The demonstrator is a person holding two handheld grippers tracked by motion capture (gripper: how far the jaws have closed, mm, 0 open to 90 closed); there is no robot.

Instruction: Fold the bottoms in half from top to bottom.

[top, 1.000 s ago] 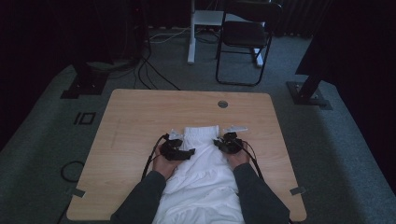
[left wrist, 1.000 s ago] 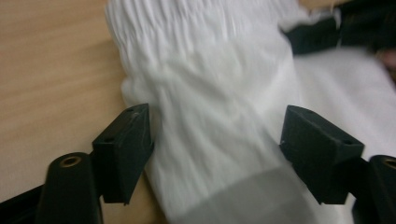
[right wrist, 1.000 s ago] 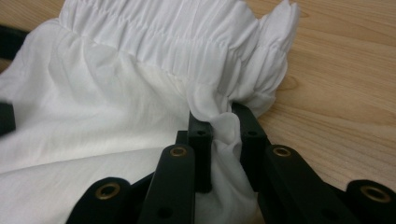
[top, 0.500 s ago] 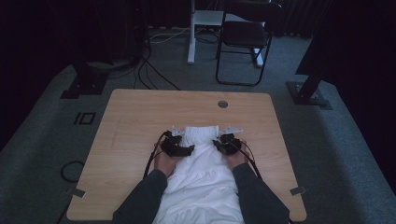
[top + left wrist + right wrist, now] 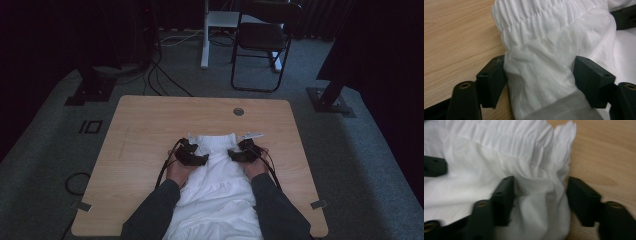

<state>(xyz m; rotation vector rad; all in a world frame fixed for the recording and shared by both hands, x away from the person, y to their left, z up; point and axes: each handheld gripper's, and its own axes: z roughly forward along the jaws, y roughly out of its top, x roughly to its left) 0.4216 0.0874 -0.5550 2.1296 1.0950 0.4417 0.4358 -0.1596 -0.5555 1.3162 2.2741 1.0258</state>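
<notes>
The white garment (image 5: 215, 185) lies on the bench (image 5: 150, 125). Left claw (image 5: 540, 77) pinches its gathered edge; right claw (image 5: 540, 195) has just been opening (fabric between, loose). That side could slip.

We are in a recording studio or lab room: a wooden table (image 5: 150, 130) stands on grey carpet (image 5: 360, 165), with black stand bases (image 5: 332, 100), loose cables (image 5: 162, 75), dark curtains and a folding chair (image 5: 260, 45).

White garment (image 5: 544, 65): matt gathered cloth. Table (image 5: 150, 120): smooth wood-grain.
</notes>
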